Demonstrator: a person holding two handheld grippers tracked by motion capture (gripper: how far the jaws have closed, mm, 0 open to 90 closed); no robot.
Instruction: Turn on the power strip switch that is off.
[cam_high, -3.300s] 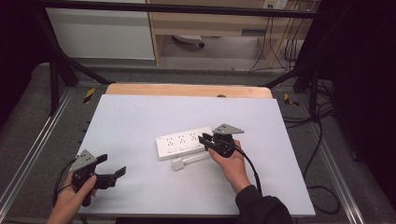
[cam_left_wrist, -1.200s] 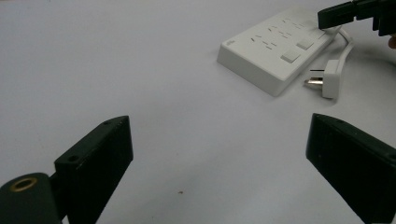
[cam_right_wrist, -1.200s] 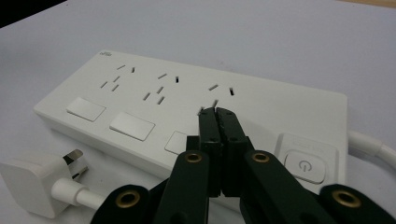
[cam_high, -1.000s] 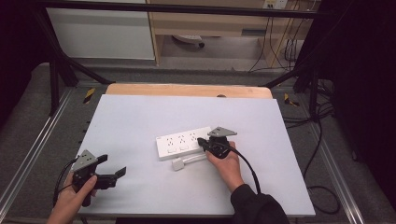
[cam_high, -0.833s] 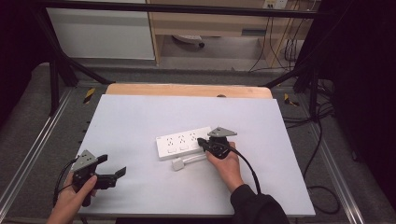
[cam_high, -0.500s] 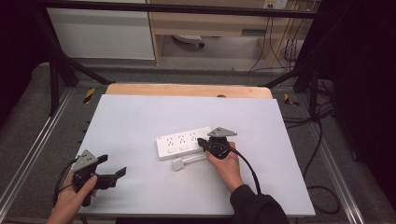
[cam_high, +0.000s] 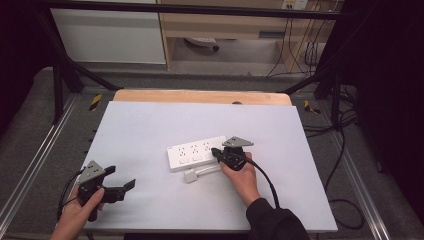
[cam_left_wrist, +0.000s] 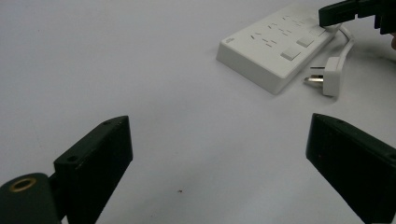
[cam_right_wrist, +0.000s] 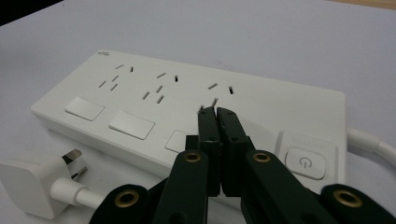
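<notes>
So the right gripper (cam_high: 216, 151) has its jaws pinched all the way together, nothing between them, and the joined tips sit right over the top face of the white power strip (cam_high: 197, 152), near its right end. In the right gripper view (cam_right_wrist: 216, 113) the tips land just below the rightmost set of socket holes, between a small rocker switch (cam_right_wrist: 178, 140) at about 8 o'clock from them and the round power button (cam_right_wrist: 304, 162) at about 4 o'clock; whether they actually press on the plastic or just hover a hair above it I can't tell. The person's right hand (cam_high: 243, 176) is wrapped around the gripper body, with the black cable trailing back toward the sleeve. The strip itself lies roughly in the middle of the white table (cam_high: 150, 125), tilted a bit, and its own white plug (cam_high: 190, 176) lies on the table just beside the strip's near edge, at about 7 o'clock from the right gripper, with the cord (cam_high: 210, 171) looping back to the strip's right end. Way off at 8 o'clock, near the table's front left corner, the left gripper (cam_high: 125, 180) is held in the left hand (cam_high: 80, 207) with jaws spread wide and empty. In the left gripper view (cam_left_wrist: 219, 154) they frame bare tabletop, with the strip (cam_left_wrist: 275, 53) and plug (cam_left_wrist: 329, 74) off at about 1 o'clock.
</notes>
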